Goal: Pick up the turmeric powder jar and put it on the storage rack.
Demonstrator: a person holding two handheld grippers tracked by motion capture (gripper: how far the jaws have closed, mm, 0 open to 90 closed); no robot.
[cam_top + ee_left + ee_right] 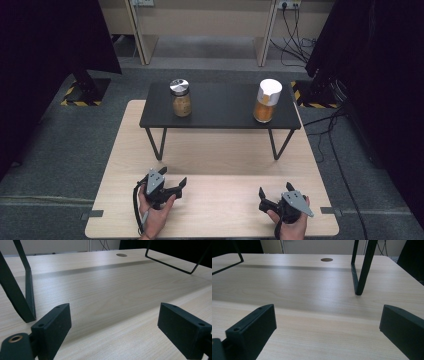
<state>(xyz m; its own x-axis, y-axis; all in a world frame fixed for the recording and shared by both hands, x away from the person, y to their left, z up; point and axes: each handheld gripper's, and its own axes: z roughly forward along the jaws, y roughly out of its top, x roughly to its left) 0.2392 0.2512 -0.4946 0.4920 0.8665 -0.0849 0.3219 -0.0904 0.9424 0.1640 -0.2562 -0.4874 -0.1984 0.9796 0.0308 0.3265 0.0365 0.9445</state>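
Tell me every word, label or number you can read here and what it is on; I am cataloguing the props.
None can be read.
Silver-lidded jar: no legible label.
White-lidded jar: no legible label.
Black shelf, left gripper and right gripper: no markings visible.

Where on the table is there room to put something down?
The wooden table is bare between the left gripper and right gripper, and under the black shelf. On the shelf, the middle is free between the silver-lidded jar and white-lidded jar. Nothing is crowded.
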